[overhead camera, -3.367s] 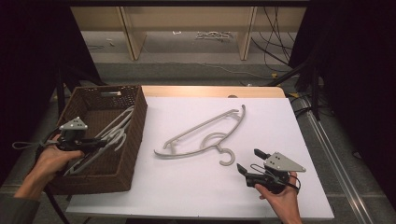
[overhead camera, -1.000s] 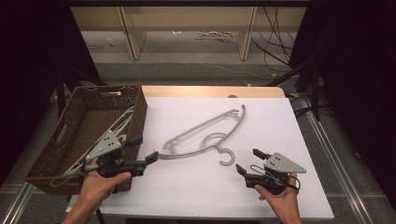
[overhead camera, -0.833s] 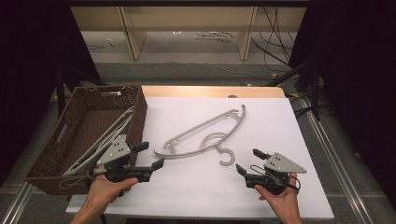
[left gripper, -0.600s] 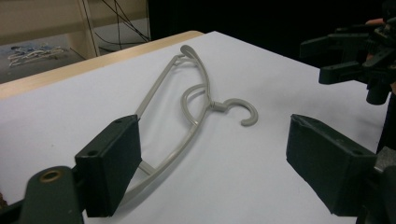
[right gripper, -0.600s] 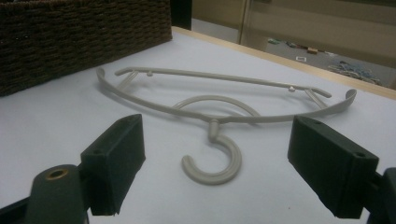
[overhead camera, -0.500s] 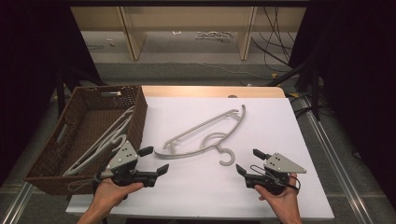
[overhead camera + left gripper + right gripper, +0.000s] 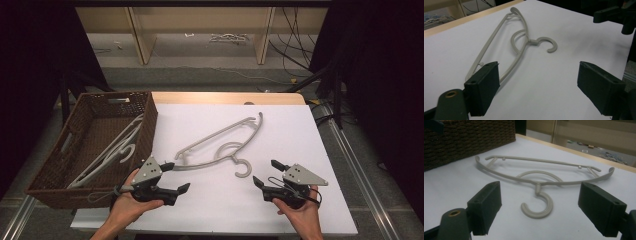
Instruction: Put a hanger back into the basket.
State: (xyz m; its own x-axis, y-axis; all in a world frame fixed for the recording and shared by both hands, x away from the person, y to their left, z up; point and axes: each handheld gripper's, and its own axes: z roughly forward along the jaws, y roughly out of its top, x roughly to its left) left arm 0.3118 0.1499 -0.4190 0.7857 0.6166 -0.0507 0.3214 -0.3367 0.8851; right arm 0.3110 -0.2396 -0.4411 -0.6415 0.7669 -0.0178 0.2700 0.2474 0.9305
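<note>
White tabletop [image 7: 300, 140] carries my grey hanger [image 7: 220, 147] at centre frame. My left gripper [image 7: 172, 177] and right gripper [image 7: 266, 172] are both spread, empty. Basket [image 7: 150, 125] hangers at left overlap, hard to count.

My left gripper [image 7: 169, 178] and right gripper [image 7: 268, 173] look alike — black bodies, each topped by a grey three-cornered plate dotted with small screws. I see blocky black jaws, a brass-ringed hole — thin dark cables trailing; forearms bare.
</note>
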